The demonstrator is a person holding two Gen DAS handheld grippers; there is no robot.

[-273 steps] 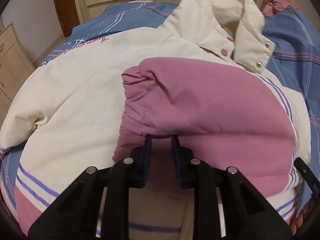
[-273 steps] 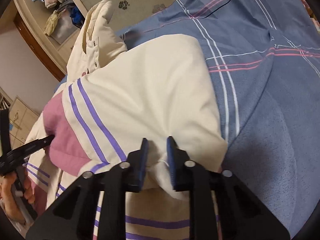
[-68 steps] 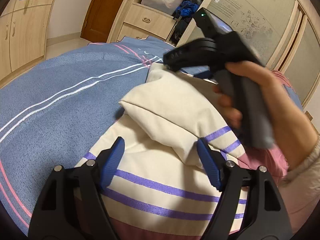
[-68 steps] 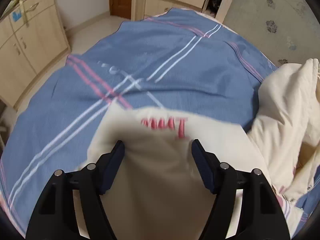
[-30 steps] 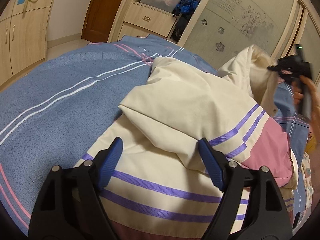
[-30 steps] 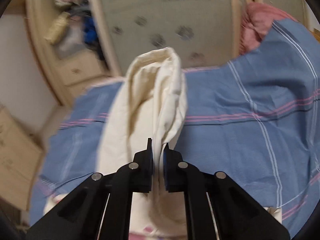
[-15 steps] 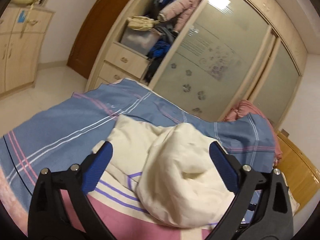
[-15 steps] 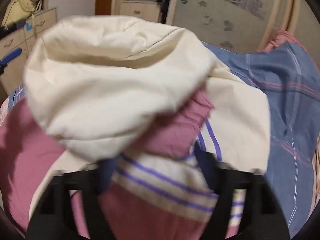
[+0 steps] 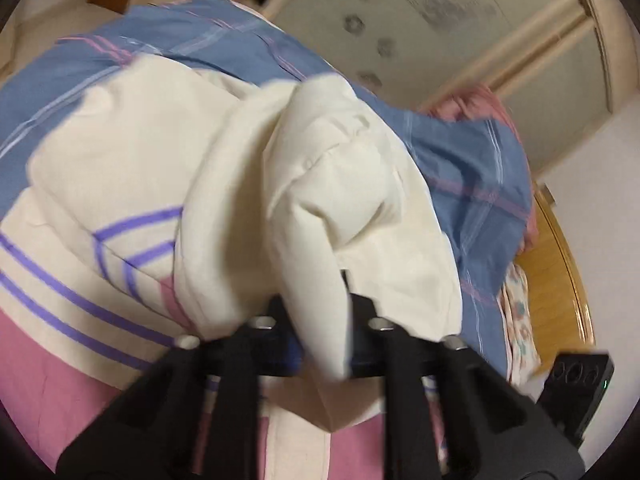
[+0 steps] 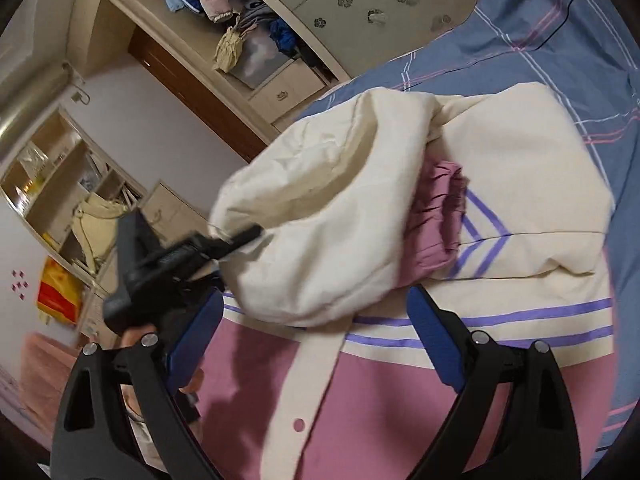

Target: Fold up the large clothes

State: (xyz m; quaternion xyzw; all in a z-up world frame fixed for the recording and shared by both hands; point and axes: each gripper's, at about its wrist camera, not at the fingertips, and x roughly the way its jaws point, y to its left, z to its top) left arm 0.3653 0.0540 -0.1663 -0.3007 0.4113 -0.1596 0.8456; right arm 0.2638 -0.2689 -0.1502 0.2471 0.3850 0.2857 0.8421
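We see the jacket (image 10: 500, 208) lying folded on the bed (image 10: 560, 32), its cream hood (image 9: 320, 184) flopped over the pink and cream body. Our left gripper (image 9: 320, 340) is clamped on the hood edge at the near end of the jacket. Our right gripper (image 10: 316, 340) hangs over the jacket's pink front with its blue pads (image 10: 434, 340) wide apart, holding nothing.

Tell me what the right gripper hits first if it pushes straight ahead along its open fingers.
The right gripper stands open and empty, pointing at the cream hood folded over the jacket. Going straight on, it would most likely meet that hood first, though depth is hard to judge here.
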